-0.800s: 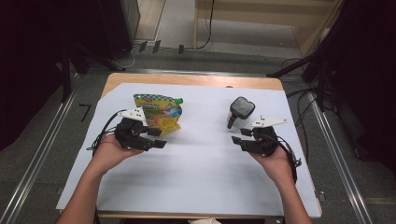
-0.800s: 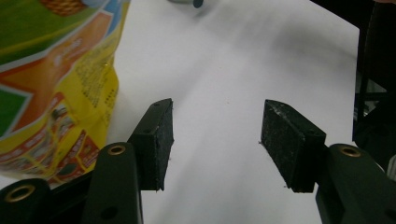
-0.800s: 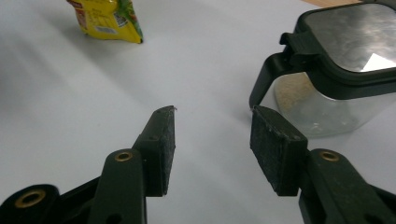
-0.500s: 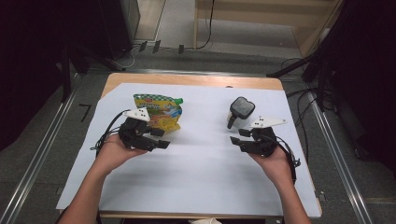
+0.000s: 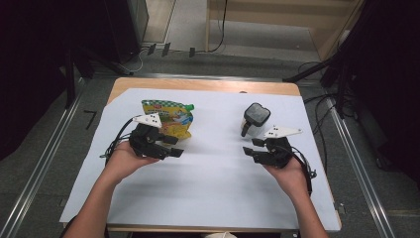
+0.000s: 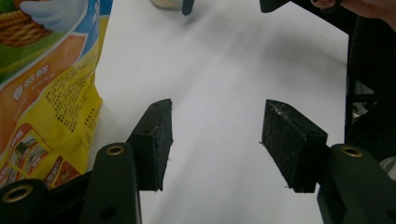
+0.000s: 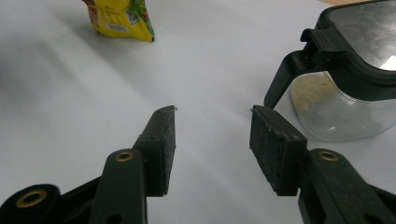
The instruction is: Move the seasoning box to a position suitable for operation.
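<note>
On white table, left tool gaping beside pouch, right tool gaping near jar, both empty

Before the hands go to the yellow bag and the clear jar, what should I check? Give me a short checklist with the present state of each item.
1. Left gripper open with nothing between the jaws: ok.
2. Right gripper open with nothing between the jaws: ok.
3. Bag lies flat on the white sheet, close beside the left gripper: ok.
4. Jar stands upright with its black lid on; whether the lid is latched: cannot tell.
5. Jar holds some pale powder at the bottom, so keep it level: ok for now.
6. Path between right gripper and jar is free: ok.
</note>
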